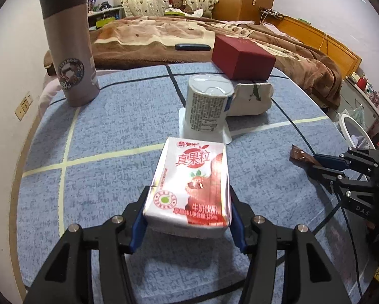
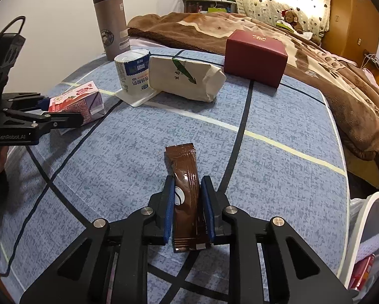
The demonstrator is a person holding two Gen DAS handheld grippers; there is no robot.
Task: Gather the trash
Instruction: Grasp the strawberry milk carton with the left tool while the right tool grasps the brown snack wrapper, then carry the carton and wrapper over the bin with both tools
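Blue checked cloth [image 2: 128,167] covered the round table on which we worked. Our left gripper [image 1: 187,210] was clamped on a strawberry milk carton [image 1: 192,185], its blue pads pressed against both long sides; the carton lay flat, its printed face up, at six o'clock in the left wrist view. Beyond it, at twelve o'clock, a yogurt cup [image 1: 207,103] stood upright on a white coaster [image 1: 227,134], and just behind the cup a cream cloth pouch [image 1: 252,98] lay on its side, touching it. A red box [image 1: 242,58] sat farther back near the table edge at one o'clock, and a grey thermos [image 1: 70,48] stood upright at ten o'clock, well apart from the rest.

Our right gripper [image 2: 188,202] was closed on a brown sachet [image 2: 185,182], which lay lengthwise between the pads at six o'clock in the right wrist view, its far end reaching past the fingertips. Across the table at nine o'clock in that view we saw the left gripper with the carton in it. A white bin [image 2: 374,217] stood off the table edge at four o'clock, with some litter inside. Behind the table a brown blanket [image 2: 303,50] covered the bed.
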